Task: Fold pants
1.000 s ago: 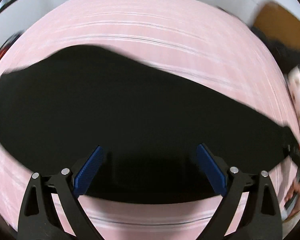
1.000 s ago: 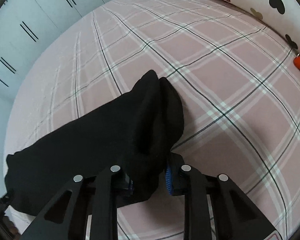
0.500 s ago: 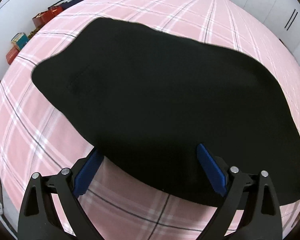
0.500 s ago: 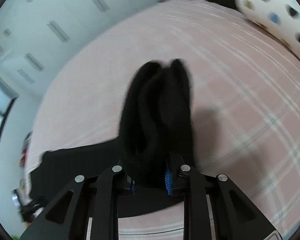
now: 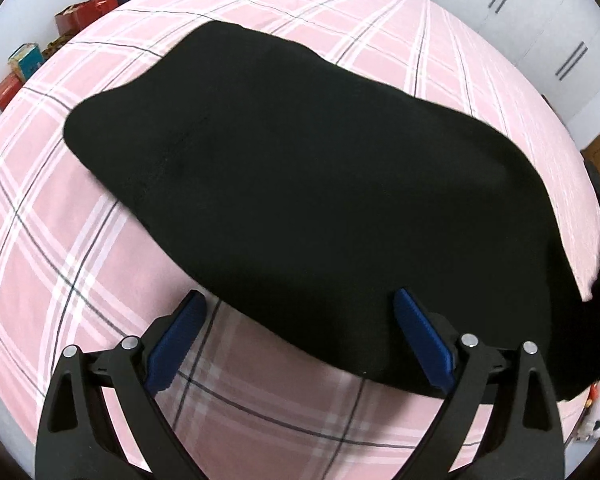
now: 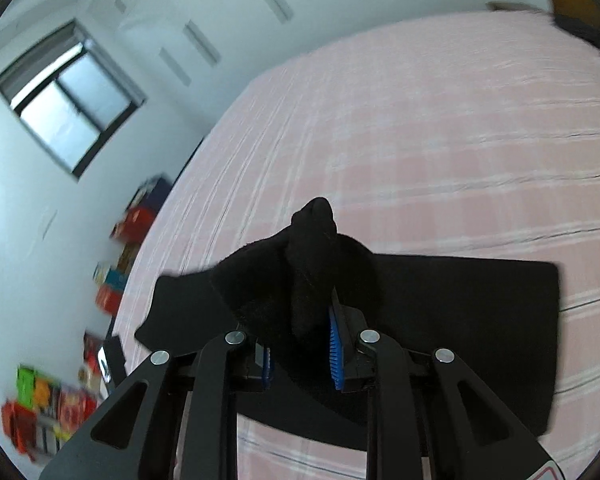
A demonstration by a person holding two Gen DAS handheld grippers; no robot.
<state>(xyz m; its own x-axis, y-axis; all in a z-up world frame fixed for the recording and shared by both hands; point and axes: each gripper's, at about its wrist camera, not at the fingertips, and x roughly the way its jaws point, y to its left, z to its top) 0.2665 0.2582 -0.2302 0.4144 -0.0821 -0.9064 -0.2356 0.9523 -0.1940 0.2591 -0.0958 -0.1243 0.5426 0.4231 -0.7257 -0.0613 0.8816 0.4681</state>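
Observation:
Black pants [image 5: 300, 184] lie spread flat on a pink plaid bed [image 5: 44, 264]. My left gripper [image 5: 300, 340] hovers over their near edge, jaws wide open, blue pads on either side and nothing pinched. In the right wrist view, my right gripper [image 6: 302, 344] is shut on a bunched end of the pants [image 6: 312, 256], lifted above the flat part of the pants [image 6: 480, 320] lying on the bed [image 6: 420, 128]. The bunched cloth hides most of the left pad.
Colourful boxes and bags [image 6: 120, 256] stand along the wall beside the bed, also seen as bags and boxes [image 5: 84, 12] at the far left. White wardrobe doors [image 5: 548, 32] and a window [image 6: 68, 96] lie beyond. A spotted pillow [image 5: 596, 412] sits at the bed's right edge.
The right gripper has risen and swung across the bed, carrying the bunched end over the flat part of the pants. The left gripper slid sideways along the pants, then held still, open throughout.

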